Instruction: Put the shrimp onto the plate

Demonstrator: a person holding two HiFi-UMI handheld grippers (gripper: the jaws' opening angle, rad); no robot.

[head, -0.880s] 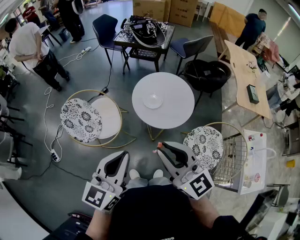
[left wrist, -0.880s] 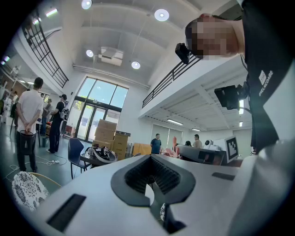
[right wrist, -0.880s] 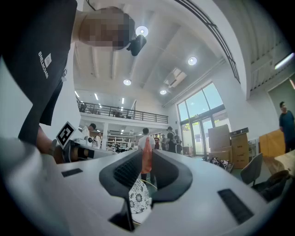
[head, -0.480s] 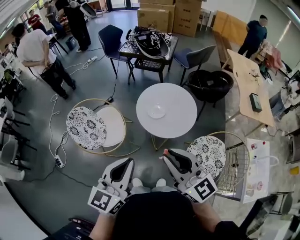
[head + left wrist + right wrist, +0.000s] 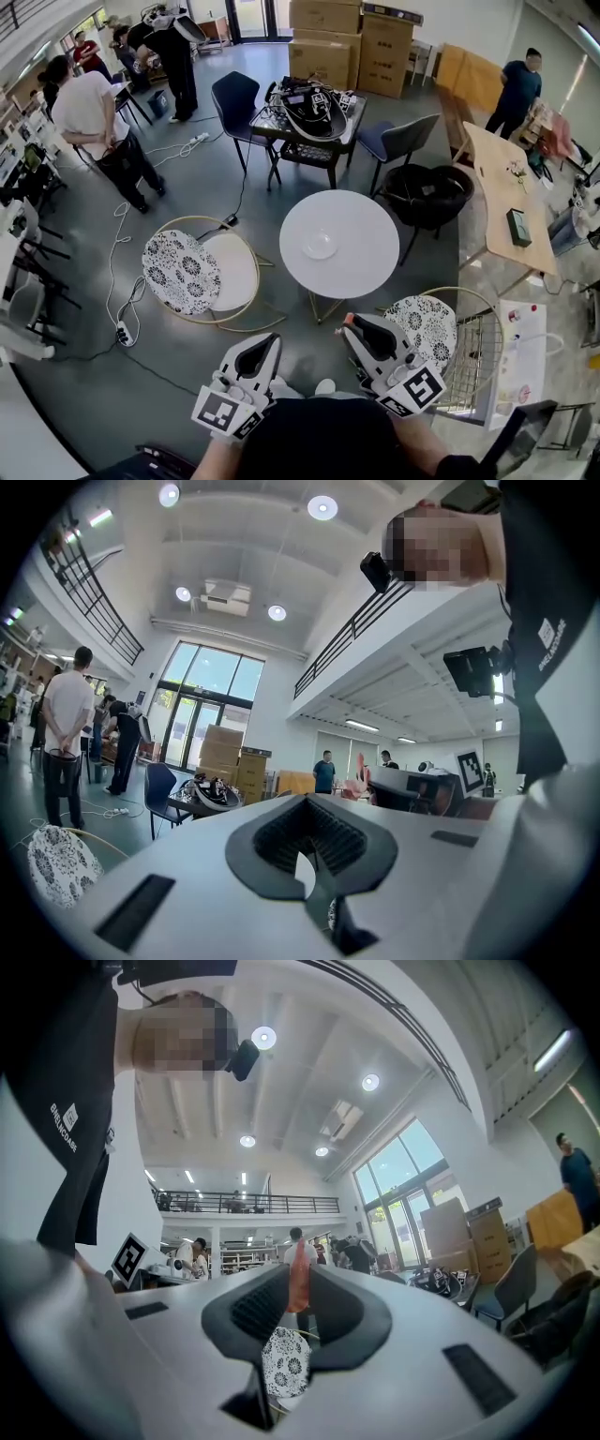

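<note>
Jaws of the right gripper are clamped on the orange shrimp, pinched at the tips, presumably for a clean release. The left gripper has its jaws together and empty (idle). The plate sits mid-table, well ahead.

Only a thin orange strip of the shrimp shows between the right gripper jaws. The pads cover the rest, so its shape can't be read. In the head view it's just an orange speck at the jaw tips. The plate on the round table is too small to tell rim or depth. Both hands are hidden behind the person's torso, which is itself cut off by the bottom edge. The right gripper covers part of the patterned chair. The left gripper body blocks the floor in its own view.
</note>
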